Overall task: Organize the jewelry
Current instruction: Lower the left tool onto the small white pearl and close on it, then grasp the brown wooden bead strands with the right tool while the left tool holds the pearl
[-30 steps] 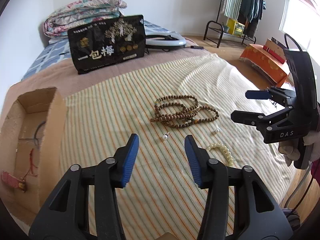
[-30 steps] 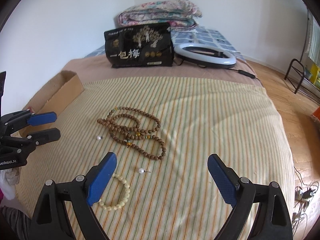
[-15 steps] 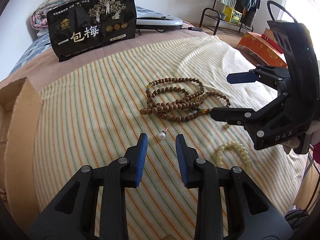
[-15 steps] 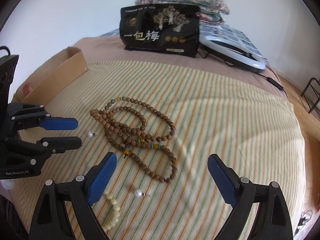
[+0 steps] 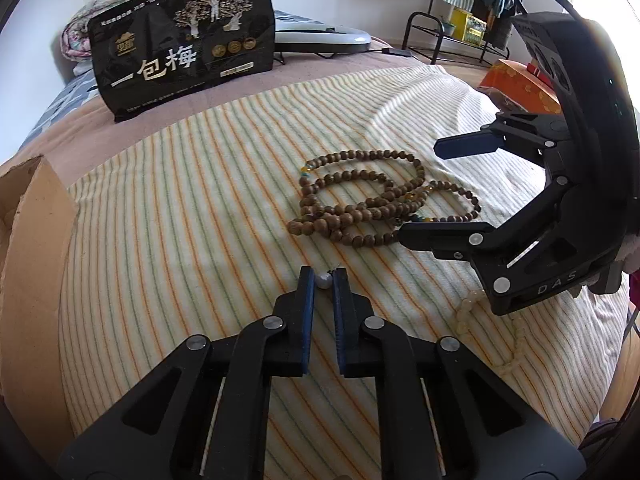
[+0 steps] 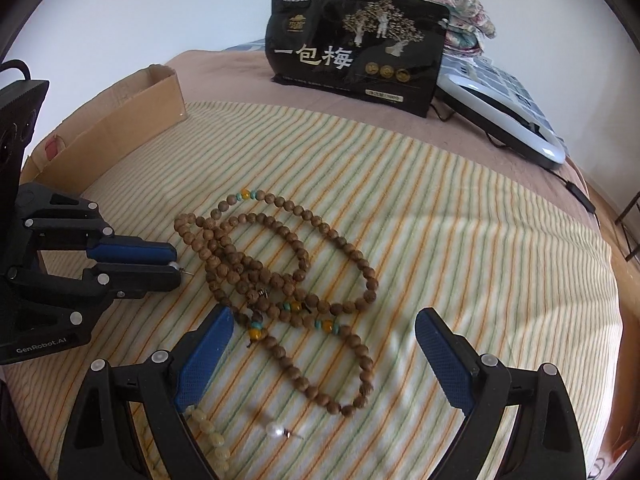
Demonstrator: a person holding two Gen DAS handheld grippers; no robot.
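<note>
Pinching a small pearl earring (image 5: 324, 280) at its very tips, the left gripper (image 5: 321, 280) has just been closing and now holds the pearl between its blue pads, low on the striped blanket (image 5: 192, 216) that covers the bed. Just beyond it lies the tangled wooden bead necklace (image 5: 360, 208), apart from the pads. At the blanket's left edge stands an open cardboard box (image 5: 36, 272); toward the far edge a black printed bag (image 5: 184, 48) stands upright, a white ring light (image 5: 320, 35) behind it.

From the right wrist view, the right gripper (image 6: 324, 356) stands wide open with nothing between its pads, tilted down over the near end of the necklace (image 6: 288, 264). Its left finger partly covers a pale bead bracelet (image 6: 208, 432), and a second pearl earring (image 6: 276, 429) (barely a blur) lies loose beside that, hidden in the left wrist view behind the right gripper's body. Both grippers point steeply down at the blanket.
</note>
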